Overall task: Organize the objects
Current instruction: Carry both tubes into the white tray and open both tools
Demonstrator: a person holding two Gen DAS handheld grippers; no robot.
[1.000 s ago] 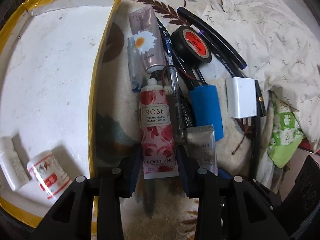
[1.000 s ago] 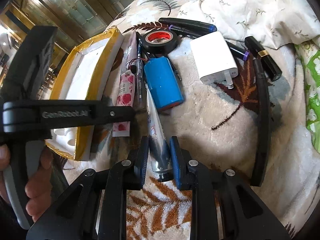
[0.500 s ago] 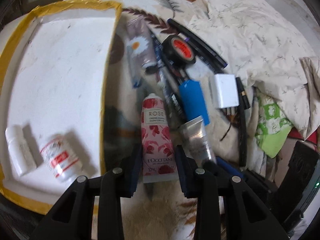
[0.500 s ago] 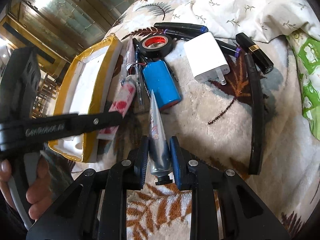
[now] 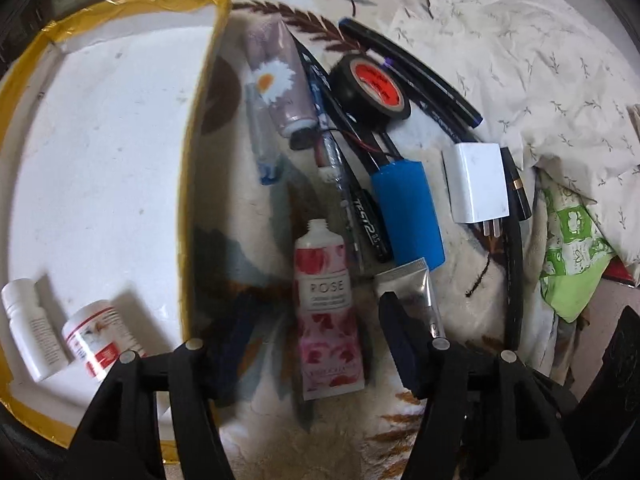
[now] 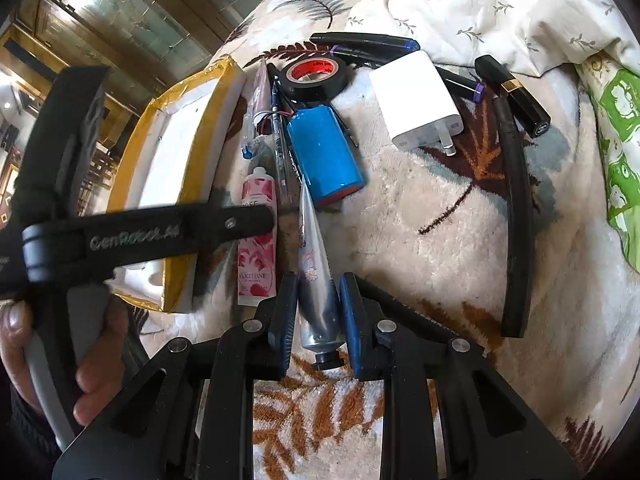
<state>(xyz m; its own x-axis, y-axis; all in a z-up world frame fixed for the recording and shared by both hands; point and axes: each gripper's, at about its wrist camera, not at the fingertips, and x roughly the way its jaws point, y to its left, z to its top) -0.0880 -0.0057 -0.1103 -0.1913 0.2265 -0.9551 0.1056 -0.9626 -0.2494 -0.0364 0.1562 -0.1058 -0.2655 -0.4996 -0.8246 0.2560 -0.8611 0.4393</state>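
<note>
A pink rose hand-cream tube [image 5: 327, 316] lies on the patterned blanket between the wide-apart fingers of my left gripper [image 5: 316, 340], which is open and not touching it. It also shows in the right wrist view [image 6: 258, 240]. My right gripper [image 6: 318, 312] is shut on a silver tube [image 6: 316, 280], cap end toward the camera. The silver tube's crimped end shows in the left wrist view [image 5: 412, 284]. A white foam box with yellow tape [image 5: 184, 184] lies to the left and holds two white bottles [image 5: 92, 340].
A daisy tube [image 5: 280, 84], black tape roll [image 5: 370, 90], blue battery pack [image 5: 408, 208], white charger [image 5: 478, 182], pens, black markers [image 5: 416, 68], a lipstick [image 6: 516, 94] and a curved black strip [image 6: 518, 232] lie on the blanket. Crumpled bedding is at the right.
My left gripper has opened and let go of the rose tube, which now lies loose between its fingers. My right gripper still holds the silver tube.
</note>
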